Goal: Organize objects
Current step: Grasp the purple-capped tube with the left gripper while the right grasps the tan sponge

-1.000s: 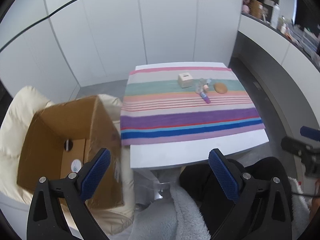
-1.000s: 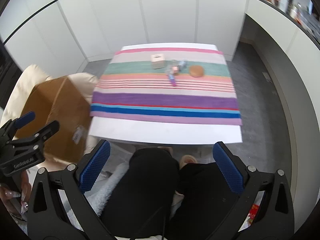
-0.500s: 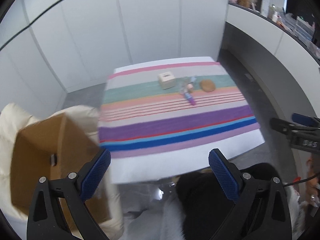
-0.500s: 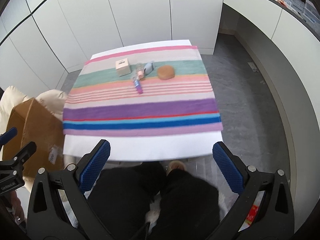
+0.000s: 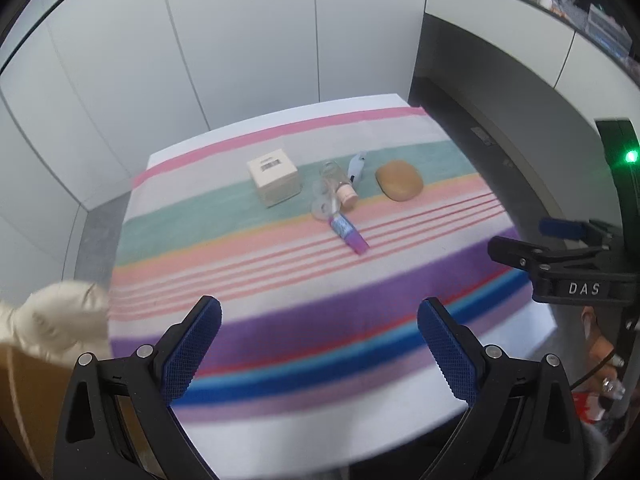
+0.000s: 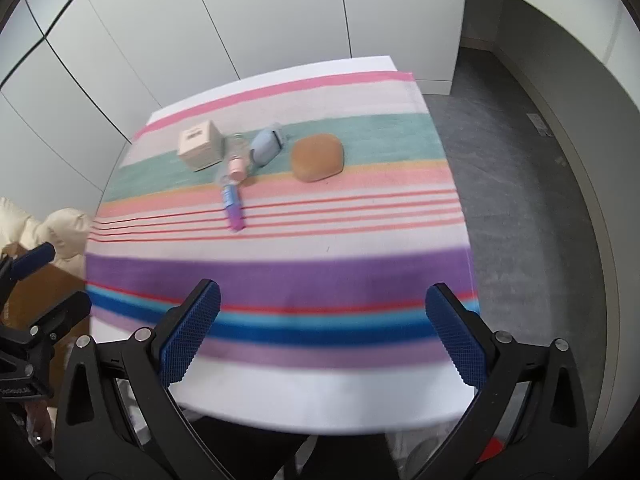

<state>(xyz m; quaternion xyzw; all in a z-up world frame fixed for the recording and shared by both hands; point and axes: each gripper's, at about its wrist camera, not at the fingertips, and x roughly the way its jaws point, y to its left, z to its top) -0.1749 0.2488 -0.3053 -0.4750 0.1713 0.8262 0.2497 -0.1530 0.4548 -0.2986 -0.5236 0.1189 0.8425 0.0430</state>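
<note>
A striped cloth (image 5: 304, 292) (image 6: 360, 236) covers a white table. Far back on it lie a cream box (image 5: 273, 176) (image 6: 200, 149), a clear bottle with a pink cap (image 5: 339, 188) (image 6: 236, 160), a purple tube (image 5: 349, 235) (image 6: 233, 208), a pale blue item (image 5: 356, 166) (image 6: 265, 147) and a brown rounded object (image 5: 399, 180) (image 6: 317, 157). My left gripper (image 5: 318, 346) is open and empty above the near cloth stripes. My right gripper (image 6: 320, 330) is open too, over the near edge, also appearing at the right of the left wrist view (image 5: 560, 256).
A cardboard box (image 6: 32, 296) (image 5: 24, 392) and a cream cushion (image 5: 52, 320) (image 6: 60, 220) sit left of the table. White cabinet walls stand behind. Grey floor (image 6: 520, 184) and a curved counter lie to the right. A hand (image 5: 600, 344) holds the right gripper.
Both grippers have moved forward and up over the table. The objects now look nearer, and the cardboard box has slid off to the left edge of both views.
</note>
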